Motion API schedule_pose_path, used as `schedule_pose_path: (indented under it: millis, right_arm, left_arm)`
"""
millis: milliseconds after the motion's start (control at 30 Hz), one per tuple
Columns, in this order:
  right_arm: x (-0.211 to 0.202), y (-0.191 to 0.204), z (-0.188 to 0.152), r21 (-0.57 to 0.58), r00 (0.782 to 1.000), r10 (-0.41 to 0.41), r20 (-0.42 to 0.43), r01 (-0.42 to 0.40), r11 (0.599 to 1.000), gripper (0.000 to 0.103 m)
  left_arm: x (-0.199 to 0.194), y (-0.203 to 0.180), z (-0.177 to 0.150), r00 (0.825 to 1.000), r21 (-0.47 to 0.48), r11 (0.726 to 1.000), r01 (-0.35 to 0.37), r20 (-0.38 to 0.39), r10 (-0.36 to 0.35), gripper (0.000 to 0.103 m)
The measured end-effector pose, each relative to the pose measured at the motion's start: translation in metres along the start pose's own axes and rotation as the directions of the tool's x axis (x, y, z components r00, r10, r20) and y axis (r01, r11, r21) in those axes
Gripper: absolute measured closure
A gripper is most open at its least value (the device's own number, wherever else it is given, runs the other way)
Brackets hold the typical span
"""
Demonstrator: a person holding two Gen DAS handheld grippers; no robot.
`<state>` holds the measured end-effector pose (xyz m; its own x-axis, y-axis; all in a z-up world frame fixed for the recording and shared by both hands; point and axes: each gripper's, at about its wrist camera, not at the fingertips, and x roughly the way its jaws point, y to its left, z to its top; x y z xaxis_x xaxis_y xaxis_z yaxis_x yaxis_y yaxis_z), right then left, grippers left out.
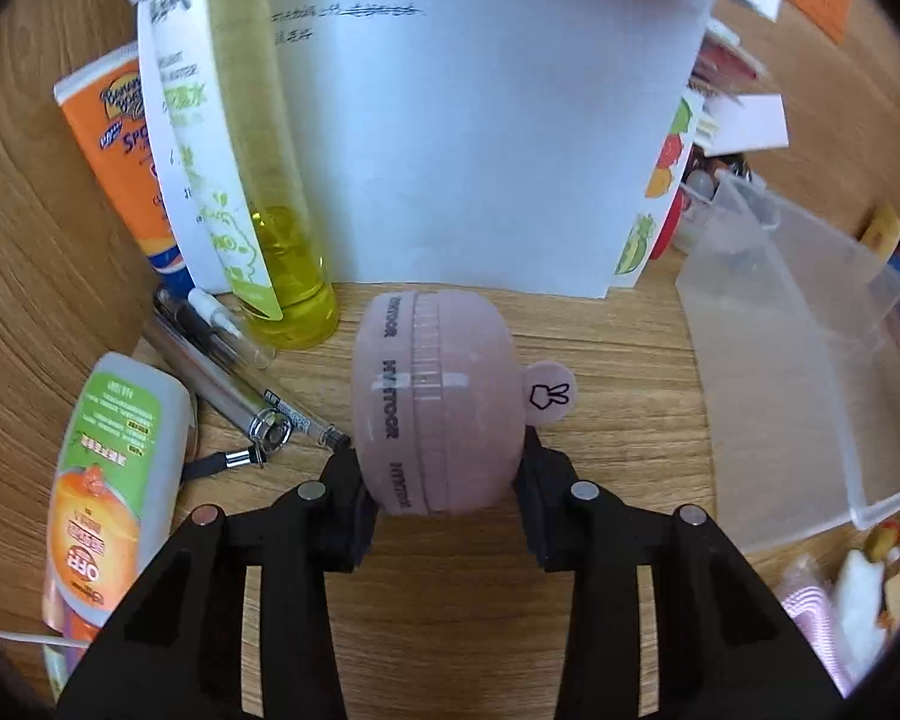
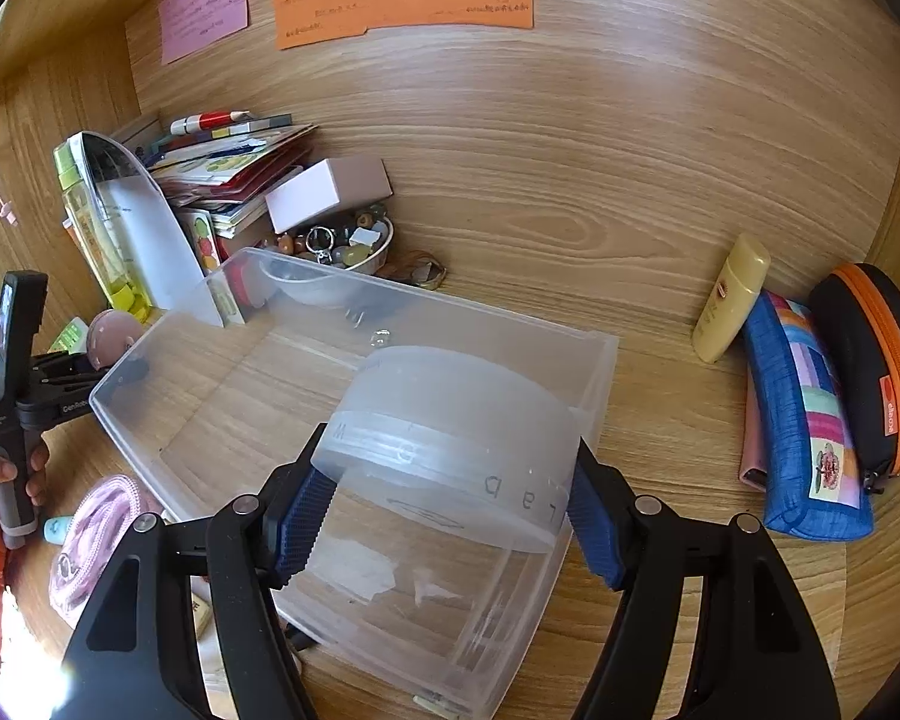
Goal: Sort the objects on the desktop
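My left gripper (image 1: 441,468) is shut on a round pink case (image 1: 435,396) with a small bunny tab, held just above the wooden desk. The same case (image 2: 111,330) and the left gripper (image 2: 90,369) show at the left edge of the right wrist view, beside the bin's left wall. My right gripper (image 2: 450,498) is shut on a frosted translucent round container (image 2: 456,438), held over the open clear plastic bin (image 2: 168,462). The bin also shows in the left wrist view (image 1: 810,372), right of the pink case.
Left wrist view: yellow bottle (image 1: 282,276), orange sunscreen tube (image 1: 120,150), OFF bottle (image 1: 108,480), pens (image 1: 222,372), white paper sheets (image 1: 480,150). Right wrist view: book stack (image 2: 228,162), bead bowl (image 2: 348,246), yellow tube (image 2: 729,300), blue pouch (image 2: 804,420), black-orange case (image 2: 876,360), pink coil (image 2: 90,546).
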<state>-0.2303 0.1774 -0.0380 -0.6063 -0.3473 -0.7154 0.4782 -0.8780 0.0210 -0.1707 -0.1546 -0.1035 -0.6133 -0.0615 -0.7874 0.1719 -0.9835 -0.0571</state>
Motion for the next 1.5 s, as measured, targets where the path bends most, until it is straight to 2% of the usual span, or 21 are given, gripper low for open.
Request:
schedule_pose_path:
  millis: [167, 267, 433, 533, 600, 700, 767, 933, 1100, 1233, 1500]
  right_arm:
    - [0.006, 0.001, -0.003, -0.009, 1.0, 0.006, -0.016, -0.006, 1.0, 0.036]
    - [0.004, 0.004, -0.004, -0.019, 1.0, 0.005, -0.013, -0.005, 1.0, 0.036]
    - [0.003, 0.006, -0.002, -0.04, 1.0, 0.0, -0.013, -0.001, 0.999, 0.036]
    - [0.004, 0.006, 0.001, -0.044, 1.0, 0.013, -0.015, -0.013, 0.999, 0.036]
    - [0.005, 0.009, 0.005, -0.063, 1.0, 0.007, -0.019, -0.008, 0.998, 0.036]
    - [0.01, 0.015, 0.006, -0.113, 0.999, -0.027, -0.033, 0.023, 0.993, 0.037]
    - [0.013, 0.017, 0.005, -0.131, 0.998, -0.038, -0.047, 0.032, 0.991, 0.037]
    - [0.011, 0.016, 0.0, -0.127, 0.999, -0.02, -0.049, 0.014, 0.992, 0.037]
    - [0.008, 0.018, -0.004, -0.137, 0.998, -0.031, -0.053, 0.024, 0.99, 0.034]
    - [0.004, 0.019, -0.007, -0.153, 0.998, -0.05, -0.042, 0.043, 0.987, 0.022]
    - [-0.012, 0.021, -0.015, -0.198, 0.998, -0.068, 0.005, 0.068, 0.978, 0.017]
  left_arm:
    - [-0.01, 0.001, -0.006, 0.999, -0.029, 0.999, 0.022, 0.026, -0.021, 0.064]
    - [-0.03, 0.0, -0.01, 0.997, -0.061, 0.996, 0.064, 0.056, -0.06, 0.064]
    - [-0.065, -0.005, -0.004, 0.984, -0.019, 0.992, 0.125, 0.128, -0.122, 0.064]
    - [-0.083, -0.025, 0.003, 0.97, 0.02, 0.981, 0.195, 0.141, -0.196, 0.064]
    - [-0.087, -0.035, 0.011, 0.965, 0.046, 0.975, 0.216, 0.142, -0.22, 0.064]
    - [-0.091, -0.056, 0.031, 0.958, 0.088, 0.966, 0.244, 0.13, -0.254, 0.064]
    - [-0.094, -0.072, 0.033, 0.954, 0.12, 0.958, 0.26, 0.125, -0.274, 0.064]
    - [-0.081, -0.106, 0.038, 0.943, 0.179, 0.935, 0.305, 0.078, -0.323, 0.064]
    - [-0.058, -0.14, 0.036, 0.949, 0.239, 0.922, 0.305, 0.002, -0.315, 0.064]
    - [-0.046, -0.147, 0.032, 0.949, 0.255, 0.914, 0.315, -0.052, -0.312, 0.064]
    - [-0.028, -0.16, 0.029, 0.958, 0.281, 0.916, 0.287, -0.109, -0.267, 0.064]
